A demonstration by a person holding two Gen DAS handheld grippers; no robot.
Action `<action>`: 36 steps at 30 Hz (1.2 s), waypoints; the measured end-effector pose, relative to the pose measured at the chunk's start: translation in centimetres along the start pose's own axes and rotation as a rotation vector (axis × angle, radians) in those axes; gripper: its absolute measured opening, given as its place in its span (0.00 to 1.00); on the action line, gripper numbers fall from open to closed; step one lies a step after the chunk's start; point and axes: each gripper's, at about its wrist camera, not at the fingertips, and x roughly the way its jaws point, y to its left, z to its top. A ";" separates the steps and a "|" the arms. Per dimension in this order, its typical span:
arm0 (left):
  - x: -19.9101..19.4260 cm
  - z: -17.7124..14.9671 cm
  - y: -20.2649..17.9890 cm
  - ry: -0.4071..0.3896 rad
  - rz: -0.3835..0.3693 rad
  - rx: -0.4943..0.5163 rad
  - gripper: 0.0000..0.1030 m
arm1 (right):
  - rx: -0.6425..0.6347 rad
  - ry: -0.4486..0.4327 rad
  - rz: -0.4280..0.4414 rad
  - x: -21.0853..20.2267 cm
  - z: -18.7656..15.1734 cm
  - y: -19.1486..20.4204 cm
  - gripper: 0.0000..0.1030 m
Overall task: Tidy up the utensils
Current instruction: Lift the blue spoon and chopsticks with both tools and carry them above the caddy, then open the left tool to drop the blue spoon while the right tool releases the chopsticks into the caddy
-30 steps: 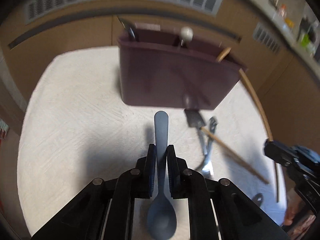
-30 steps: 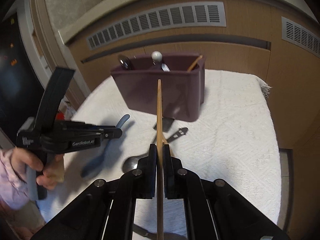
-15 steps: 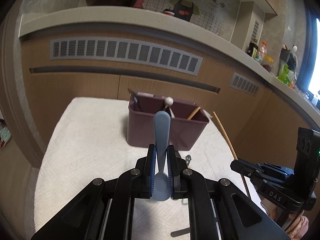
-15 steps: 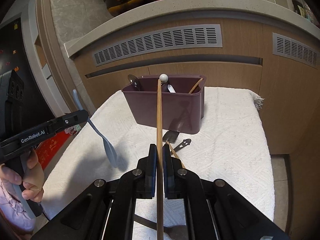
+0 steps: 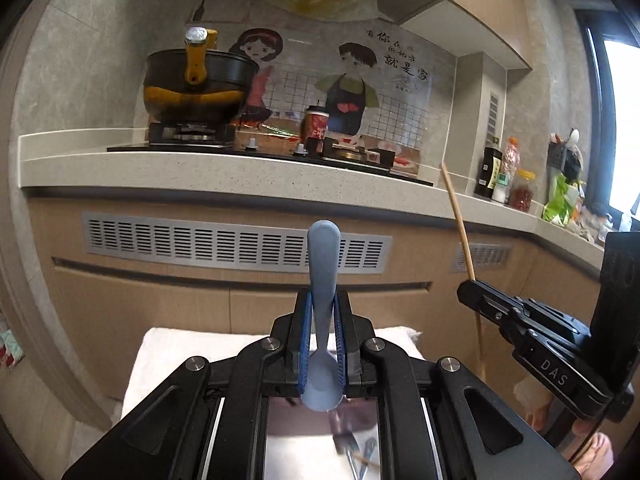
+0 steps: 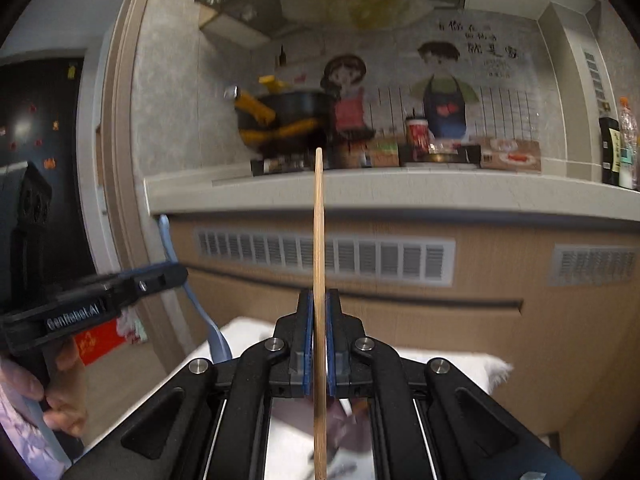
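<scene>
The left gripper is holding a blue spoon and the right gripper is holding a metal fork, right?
Not quite. The right gripper is shut on a long wooden stick, not a metal fork; the right wrist view shows it. The left gripper does hold the blue spoon.

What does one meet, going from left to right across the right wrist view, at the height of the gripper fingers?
Left gripper shut on the blue spoon → right gripper shut on the wooden chopstick → grey vent grille in the cabinet.
</scene>
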 end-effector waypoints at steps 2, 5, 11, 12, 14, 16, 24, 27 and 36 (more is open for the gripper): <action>1.6 0.4 0.6 0.009 0.006 -0.007 0.11 | 0.002 -0.007 -0.002 1.3 0.1 -0.4 0.05; 3.9 0.5 1.6 0.033 0.001 -0.027 0.11 | 0.006 0.018 -0.016 3.9 -0.3 -1.2 0.05; 8.0 -1.1 3.2 0.085 -0.007 -0.056 0.11 | 0.010 0.083 -0.047 8.5 -2.2 -2.5 0.05; 8.5 -1.4 3.4 0.091 -0.008 -0.059 0.11 | 0.011 0.091 -0.052 9.0 -2.6 -2.6 0.05; 9.4 -1.9 3.8 0.102 -0.006 -0.060 0.11 | 0.019 0.112 -0.053 10.1 -3.5 -3.1 0.05; 10.1 -2.6 4.0 0.117 0.001 -0.059 0.11 | 0.015 0.126 -0.052 11.0 -4.3 -3.3 0.05; 12.3 -5.2 4.4 0.198 0.008 -0.066 0.11 | -0.002 0.201 -0.058 13.2 -7.0 -4.0 0.05; 12.7 -6.2 4.5 0.239 -0.005 -0.080 0.13 | -0.024 0.287 -0.043 13.7 -8.5 -4.1 0.12; 10.3 -8.2 4.1 0.280 0.020 -0.068 0.17 | -0.037 0.309 -0.088 8.9 -10.0 -4.3 0.59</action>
